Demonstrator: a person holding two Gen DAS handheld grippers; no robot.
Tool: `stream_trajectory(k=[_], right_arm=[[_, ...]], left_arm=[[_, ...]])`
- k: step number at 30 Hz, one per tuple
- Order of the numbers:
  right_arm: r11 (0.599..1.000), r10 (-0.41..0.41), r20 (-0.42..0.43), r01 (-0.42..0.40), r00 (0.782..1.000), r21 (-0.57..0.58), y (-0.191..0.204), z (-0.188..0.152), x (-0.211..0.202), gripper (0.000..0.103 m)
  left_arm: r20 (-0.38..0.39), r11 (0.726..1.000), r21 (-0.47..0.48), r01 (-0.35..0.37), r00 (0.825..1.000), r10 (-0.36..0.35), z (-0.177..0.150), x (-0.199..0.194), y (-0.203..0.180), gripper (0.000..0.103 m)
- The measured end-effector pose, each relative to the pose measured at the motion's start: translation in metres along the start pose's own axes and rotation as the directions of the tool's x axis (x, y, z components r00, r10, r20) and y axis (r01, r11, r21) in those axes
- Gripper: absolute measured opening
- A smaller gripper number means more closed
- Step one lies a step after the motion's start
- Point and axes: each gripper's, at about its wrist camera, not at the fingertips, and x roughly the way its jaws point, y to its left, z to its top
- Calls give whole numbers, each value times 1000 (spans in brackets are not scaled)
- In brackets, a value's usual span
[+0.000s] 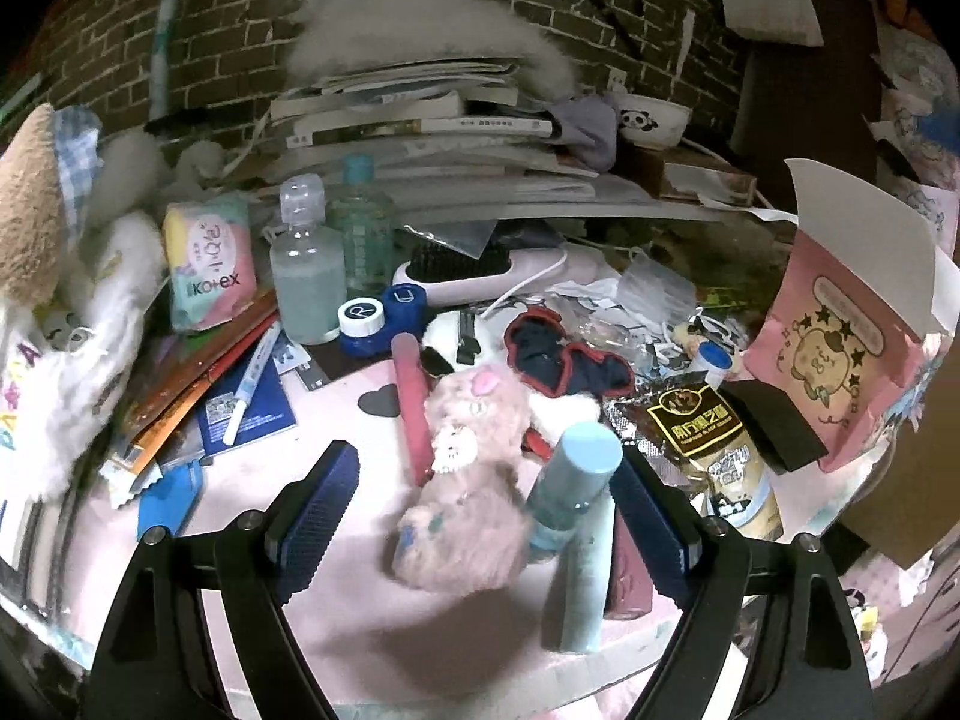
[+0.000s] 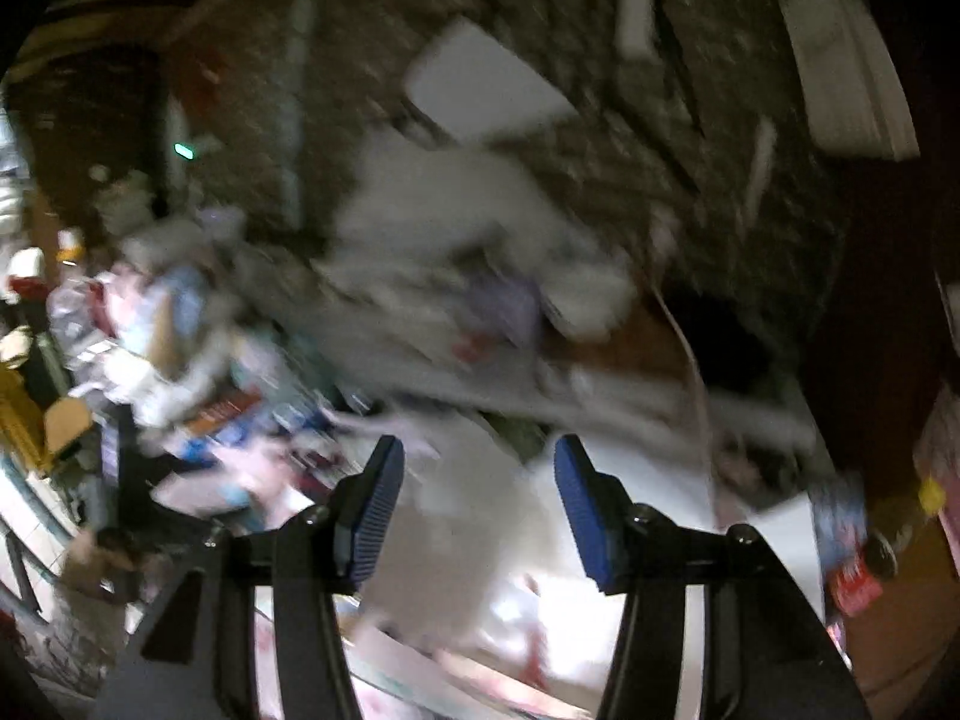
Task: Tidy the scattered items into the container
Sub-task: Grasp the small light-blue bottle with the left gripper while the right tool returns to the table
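Clearly, the tabletop (image 1: 336, 612), covered in pink, is carrying a heap of small things. Going from left to right in the left wrist view: a white plush toy (image 1: 114, 324) is lying at the far left, a Kotex pack (image 1: 207, 261) is standing beside it, then a clear bottle (image 1: 306, 276) and a blue lens case (image 1: 378, 318) are sitting near the middle. A pink furry toy (image 1: 468, 480) is lying between the wide-standing jaws of the left hand-held gripper (image 1: 486, 516), and no pad is pressing on it. A light blue tube (image 1: 579, 516) is leaning just beside the right pad, whether touching I cannot tell. Further right, a dark snack packet (image 1: 708, 438) is lying flat and a pink paper box (image 1: 852, 324) is standing open at the edge.

The right wrist view is blurring heavily. The right hand-held gripper (image 2: 474, 504) is showing its jaws parted with nothing between them.
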Motion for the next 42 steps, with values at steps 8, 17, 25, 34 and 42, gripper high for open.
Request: stream_trajectory(k=[8, 17, 25, 34, 42], right_arm=[[967, 239, 22, -236, 971, -94, 95, 1, 11, 49], [981, 193, -106, -196, 976, -16, 118, -66, 88, 49], [985, 172, -185, -164, 968, 58, 114, -114, 114, 58], [995, 95, -219, -87, 971, 47, 116, -144, 133, 58], [994, 64, -261, -40, 963, 97, 101, -161, 148, 58]], left_arm=[[9, 997, 65, 41, 999, -41, -2, -5, -13, 51], [-32, 994, 82, 66, 997, -64, -7, 2, -21, 21], [-40, 994, 76, 73, 997, -70, -9, 4, -22, 20], [-64, 994, 97, 58, 997, -52, -9, 8, -24, 19], [-89, 994, 106, 30, 996, -20, -5, 11, -28, 18]])
